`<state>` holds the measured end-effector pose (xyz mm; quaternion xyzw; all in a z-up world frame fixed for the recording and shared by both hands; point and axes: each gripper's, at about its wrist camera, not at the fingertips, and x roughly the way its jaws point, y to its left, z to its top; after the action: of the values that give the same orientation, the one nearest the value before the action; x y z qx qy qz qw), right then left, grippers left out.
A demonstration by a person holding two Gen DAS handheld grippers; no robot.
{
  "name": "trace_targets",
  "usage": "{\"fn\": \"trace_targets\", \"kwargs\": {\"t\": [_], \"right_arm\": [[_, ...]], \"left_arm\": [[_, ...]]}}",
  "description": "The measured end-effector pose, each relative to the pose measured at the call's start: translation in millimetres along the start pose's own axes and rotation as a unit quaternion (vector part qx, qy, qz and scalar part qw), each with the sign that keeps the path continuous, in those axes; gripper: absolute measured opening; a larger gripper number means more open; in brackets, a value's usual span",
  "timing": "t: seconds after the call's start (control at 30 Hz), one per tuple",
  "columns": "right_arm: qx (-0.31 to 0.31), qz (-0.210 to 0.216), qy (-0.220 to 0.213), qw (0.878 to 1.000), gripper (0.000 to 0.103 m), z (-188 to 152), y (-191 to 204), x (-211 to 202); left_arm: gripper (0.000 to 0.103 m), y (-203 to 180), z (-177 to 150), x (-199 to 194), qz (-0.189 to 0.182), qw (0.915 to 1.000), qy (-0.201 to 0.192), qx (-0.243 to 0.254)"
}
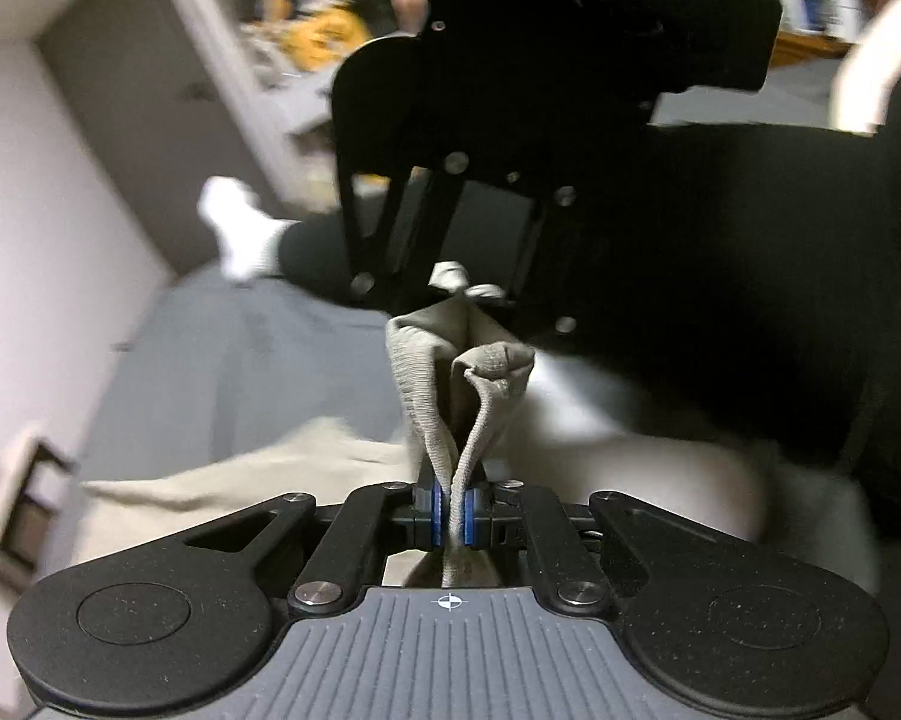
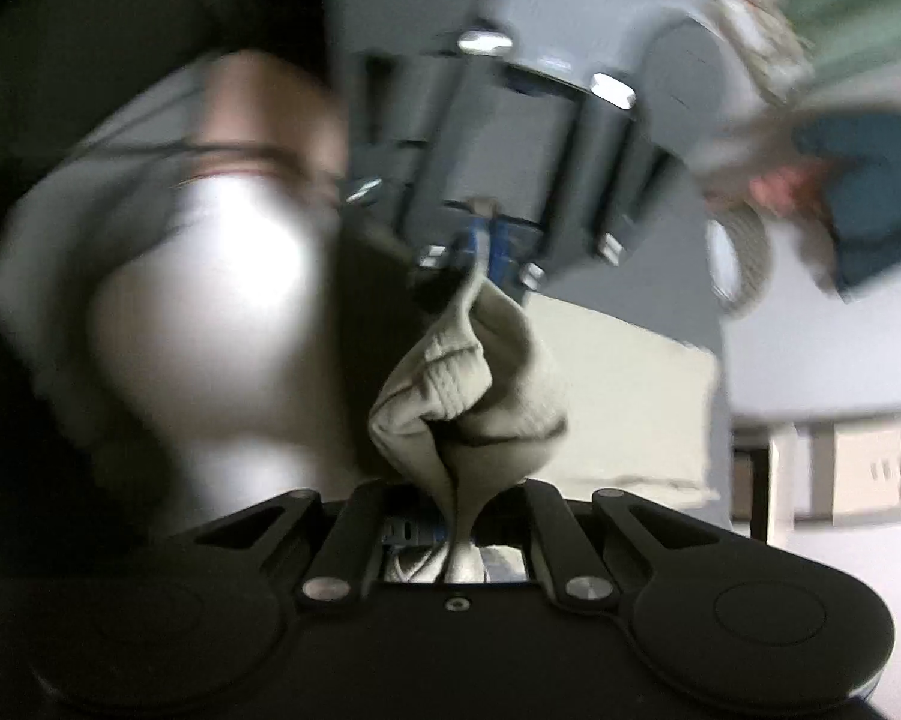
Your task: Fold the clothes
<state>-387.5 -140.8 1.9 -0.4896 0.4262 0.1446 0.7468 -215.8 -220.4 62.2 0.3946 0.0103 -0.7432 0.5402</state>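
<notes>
A beige ribbed garment is bunched between the two grippers, which face each other closely. My left gripper is shut on a ribbed edge of it, the blue pads pinching the cloth. In the left wrist view the right gripper sits just beyond, black, gripping the far end of the bunch. In the right wrist view my right gripper is shut on the beige garment, and the left gripper shows opposite, blurred. More beige cloth hangs or lies below.
A person in dark clothes with a white sock sits close behind the grippers. A grey surface lies under the cloth. A box-like unit stands at the right, and blurred clutter beyond it.
</notes>
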Motion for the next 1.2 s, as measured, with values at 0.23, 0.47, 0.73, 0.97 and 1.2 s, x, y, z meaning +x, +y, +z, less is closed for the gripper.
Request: {"fn": "trace_targets", "kwargs": {"t": [0.23,0.47,0.73,0.97,1.2], "right_arm": [[0.090,-0.016,-0.016,0.996,0.007,8,-79,32],[0.139,0.055,-0.002,0.989,0.007,-2,-116,95],[0.200,0.121,0.037,0.972,0.007,-32,-128,134],[0.239,0.166,0.026,0.956,0.022,-40,-154,157],[0.333,0.204,0.008,0.920,0.032,-58,-194,160]], "left_arm": [[0.007,53,-5,7,0.148,0.9832,-0.011,-0.107],[0.070,88,-28,44,0.222,0.9641,0.075,-0.125],[0.080,78,-54,-6,0.194,0.9672,0.091,-0.137],[0.080,-19,-56,-29,0.117,0.9816,0.089,-0.122],[0.080,-53,-49,-16,0.055,0.9867,0.108,-0.109]]}}
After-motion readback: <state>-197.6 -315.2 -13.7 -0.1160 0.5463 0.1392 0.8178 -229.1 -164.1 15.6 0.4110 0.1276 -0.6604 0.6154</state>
